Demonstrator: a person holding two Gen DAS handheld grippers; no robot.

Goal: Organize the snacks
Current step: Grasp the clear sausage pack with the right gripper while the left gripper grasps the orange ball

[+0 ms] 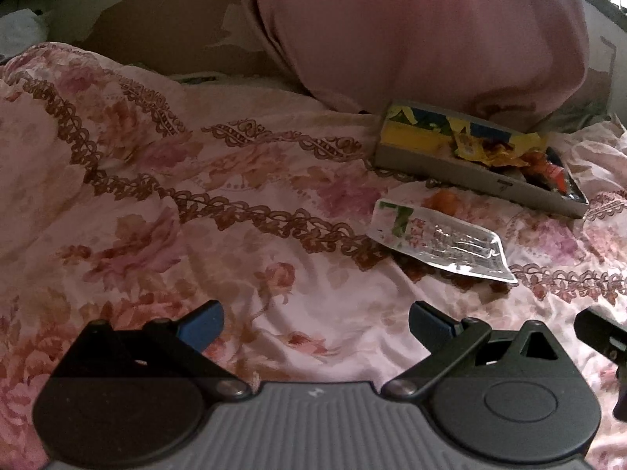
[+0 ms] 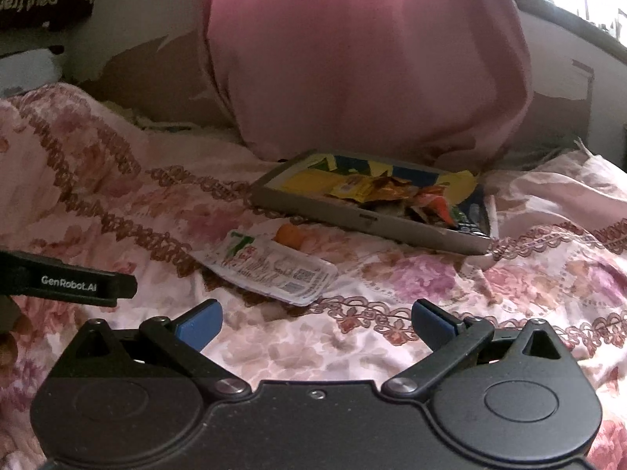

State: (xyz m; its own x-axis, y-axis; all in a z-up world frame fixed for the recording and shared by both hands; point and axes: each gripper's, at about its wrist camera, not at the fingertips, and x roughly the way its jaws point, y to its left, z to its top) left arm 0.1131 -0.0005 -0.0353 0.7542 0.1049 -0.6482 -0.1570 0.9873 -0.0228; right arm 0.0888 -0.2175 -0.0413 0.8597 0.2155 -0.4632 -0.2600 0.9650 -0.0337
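A shallow grey tray (image 1: 462, 172) (image 2: 352, 223) holds several yellow and orange snack wrappers (image 1: 482, 149) (image 2: 376, 188) and lies on the floral bedspread. In front of it lies a clear snack packet with green print (image 1: 439, 243) (image 2: 274, 270). A small orange item (image 1: 443, 197) (image 2: 292, 235) rests between packet and tray. My left gripper (image 1: 315, 325) is open and empty, short of the packet and to its left. My right gripper (image 2: 315, 325) is open and empty, just short of the packet.
A large pink pillow (image 1: 411, 27) (image 2: 364, 55) stands right behind the tray. The pink floral bedspread (image 1: 156, 196) (image 2: 509, 274) is rumpled. Part of the other gripper shows at the right edge of the left view (image 1: 603, 337) and the left edge of the right view (image 2: 66, 280).
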